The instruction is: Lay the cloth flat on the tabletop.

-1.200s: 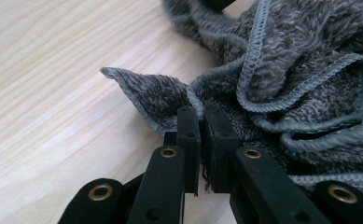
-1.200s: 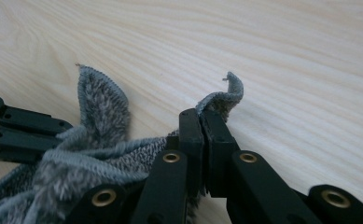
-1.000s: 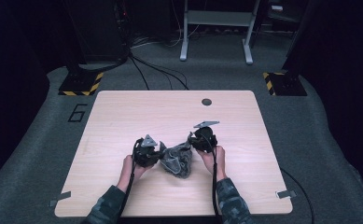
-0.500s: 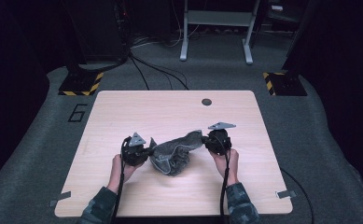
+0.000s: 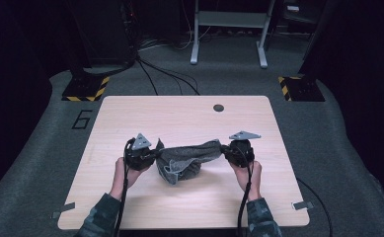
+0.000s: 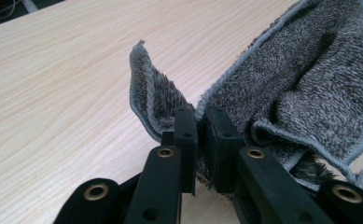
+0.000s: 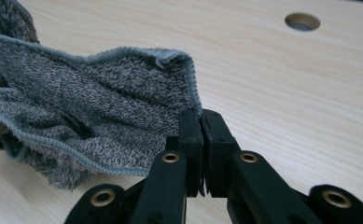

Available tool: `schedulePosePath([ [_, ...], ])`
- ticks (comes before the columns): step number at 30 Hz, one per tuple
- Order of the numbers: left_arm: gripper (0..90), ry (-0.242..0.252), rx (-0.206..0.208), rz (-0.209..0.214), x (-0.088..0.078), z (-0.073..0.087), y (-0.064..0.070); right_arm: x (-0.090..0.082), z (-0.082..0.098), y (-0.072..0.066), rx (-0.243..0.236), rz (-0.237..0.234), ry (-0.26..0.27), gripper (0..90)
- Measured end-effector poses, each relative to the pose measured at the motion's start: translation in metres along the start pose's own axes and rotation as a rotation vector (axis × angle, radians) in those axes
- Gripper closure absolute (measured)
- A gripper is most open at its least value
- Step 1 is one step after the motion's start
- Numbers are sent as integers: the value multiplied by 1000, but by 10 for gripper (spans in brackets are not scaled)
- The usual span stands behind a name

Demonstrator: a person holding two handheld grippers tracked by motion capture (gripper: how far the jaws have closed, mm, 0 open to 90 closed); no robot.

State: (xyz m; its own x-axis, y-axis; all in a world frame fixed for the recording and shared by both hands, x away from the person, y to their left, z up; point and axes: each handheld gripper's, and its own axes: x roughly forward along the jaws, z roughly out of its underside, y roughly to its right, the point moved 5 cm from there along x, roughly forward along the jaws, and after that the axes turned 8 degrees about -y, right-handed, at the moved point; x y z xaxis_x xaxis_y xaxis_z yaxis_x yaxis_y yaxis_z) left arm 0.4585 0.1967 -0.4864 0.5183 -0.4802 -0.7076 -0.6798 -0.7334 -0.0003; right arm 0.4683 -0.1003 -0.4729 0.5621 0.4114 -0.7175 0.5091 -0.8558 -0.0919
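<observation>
A grey terry towel (image 5: pixel 187 157) with a pale stitched hem hangs stretched between my two grippers over the middle of the wooden table (image 5: pixel 189 116); its lower folds sag onto the wood. My left gripper (image 5: pixel 151 154) is shut on the towel's left corner, and in the left gripper view the towel (image 6: pixel 291 88) runs away from the clamped jaws of my left gripper (image 6: pixel 200 116). My right gripper (image 5: pixel 224 149) is shut on the opposite corner; in the right gripper view the towel (image 7: pixel 95 102) spreads left of my right gripper (image 7: pixel 200 116).
A round cable hole (image 5: pixel 218 107) sits near the table's far edge, also seen as the hole (image 7: pixel 302 21) ahead of the right jaws. Black cables trail from both grippers toward the table's front edge. Stand legs (image 5: pixel 227 29) and yellow-black floor plates (image 5: pixel 86 89) lie beyond the table.
Both hands have moved apart, left going left and right going right. The towel, bunched between them a second ago, is now pulled out lengthwise.
</observation>
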Motion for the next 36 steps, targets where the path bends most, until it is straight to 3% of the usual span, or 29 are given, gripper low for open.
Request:
schedulePosePath([
  [4, 630, -34, -52, 27, 12, 7, -6, 20, 9, 4, 10, -14, -71, 777],
  [7, 439, -24, -79, 10, 14, 11, -12, 30, 12, 4, 20, -42, -94, 644],
  [9, 375, -21, -108, 9, 13, 14, -16, 32, 9, 4, 31, -63, -84, 564],
  [13, 326, -34, -120, 19, 11, 19, -19, 28, 2, 0, 34, -64, -52, 527],
  [18, 345, -75, -105, 17, 17, 23, -15, 35, -10, -11, -2, -63, -61, 469],
  [20, 379, -115, -84, 29, 24, 27, -13, 44, -14, -17, -16, -64, -78, 448],
  [22, 480, -152, -53, 40, 33, 32, -11, 57, -15, -26, -41, -78, -120, 414],
  [23, 544, -169, -43, 47, 36, 35, -10, 72, -13, -34, -71, -71, -188, 411],
  [24, 544, -179, -36, 58, 37, 37, -9, 72, -13, -34, -71, -71, -188, 411],
  [25, 596, -187, -19, 56, 40, 41, -7, 84, -9, -41, -108, -59, -232, 484],
  [26, 596, -190, -16, 51, 41, 42, -7, 84, -9, -41, -108, -59, -232, 484],
  [27, 624, -193, -8, 53, 42, 44, -6, 87, -7, -43, -119, -49, -244, 541],
  [28, 665, -195, -13, 48, 42, 46, -6, 95, 0, -46, -147, -35, -268, 681],
  [33, 695, -186, -33, 29, 39, 50, -4, 94, 8, -44, -152, -16, -258, 814],
  [36, 698, -180, -61, 12, 36, 53, -2, 88, 11, -40, -155, 0, -259, 836],
])
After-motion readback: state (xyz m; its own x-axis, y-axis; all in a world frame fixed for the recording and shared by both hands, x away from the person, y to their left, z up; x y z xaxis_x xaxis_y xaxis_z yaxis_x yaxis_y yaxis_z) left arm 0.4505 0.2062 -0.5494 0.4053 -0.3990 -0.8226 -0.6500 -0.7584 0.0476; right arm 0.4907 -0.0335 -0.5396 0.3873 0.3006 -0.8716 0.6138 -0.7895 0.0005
